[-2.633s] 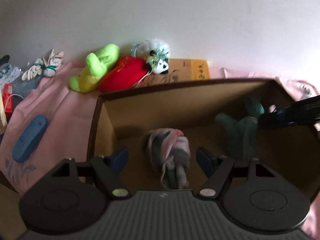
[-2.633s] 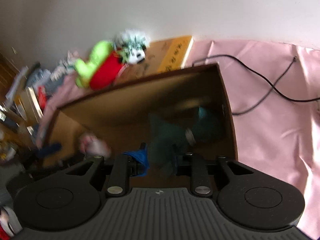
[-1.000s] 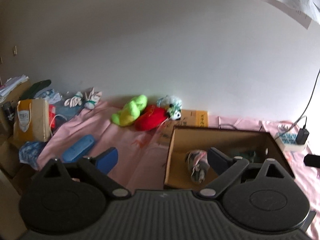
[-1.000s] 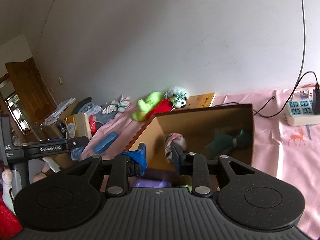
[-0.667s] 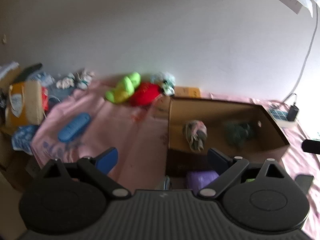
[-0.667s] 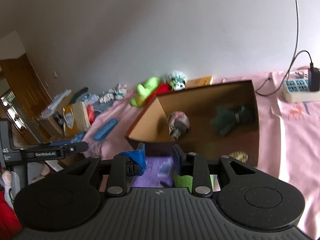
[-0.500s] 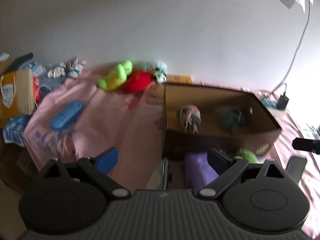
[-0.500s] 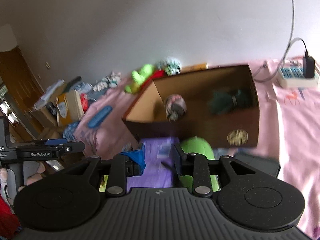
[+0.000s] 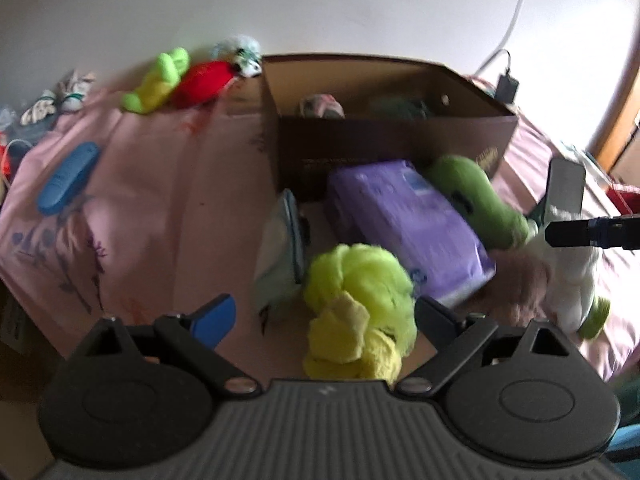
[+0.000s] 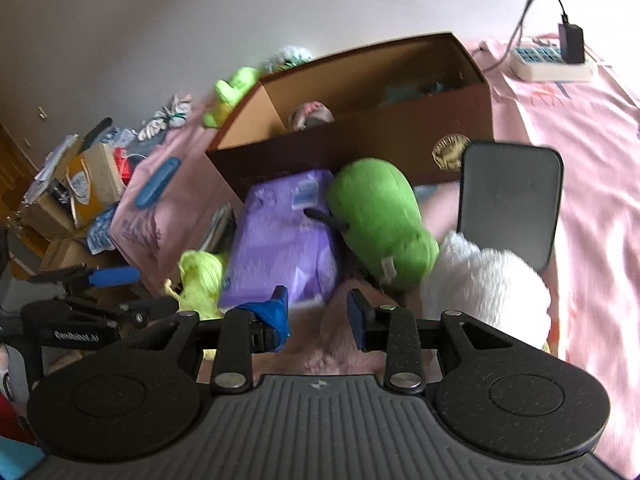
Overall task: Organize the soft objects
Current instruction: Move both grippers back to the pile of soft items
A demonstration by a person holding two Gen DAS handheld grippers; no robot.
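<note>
A brown cardboard box (image 9: pixel 400 148) (image 10: pixel 360 136) on the pink sheet holds a pink-grey bundle (image 9: pixel 322 106) (image 10: pixel 310 117) and a dark green cloth (image 9: pixel 404 105). In front of it lie a purple soft pack (image 9: pixel 404 224) (image 10: pixel 280 236), a green plush (image 9: pixel 476 200) (image 10: pixel 380 216), a white plush (image 9: pixel 572 276) (image 10: pixel 484 284), a pinkish furry item (image 10: pixel 340 340) and a yellow-green fluffy bundle (image 9: pixel 360 304) (image 10: pixel 200 276). My left gripper (image 9: pixel 324 316) is open, its fingers either side of the yellow-green bundle. My right gripper (image 10: pixel 318 314) is open and empty above the pinkish item.
A lime and a red plush (image 9: pixel 180 80) with a panda toy lie at the wall. A blue case (image 9: pixel 66 180), a dark tablet (image 10: pixel 508 204), a power strip (image 10: pixel 552 62) and boxes with clutter (image 10: pixel 80 184) at the left bed edge are around.
Both grippers have pulled back from the box and dropped toward the pile in front of it. The yellow-green bundle now lies between my left fingers. The pink-grey bundle and green cloth stay in the box.
</note>
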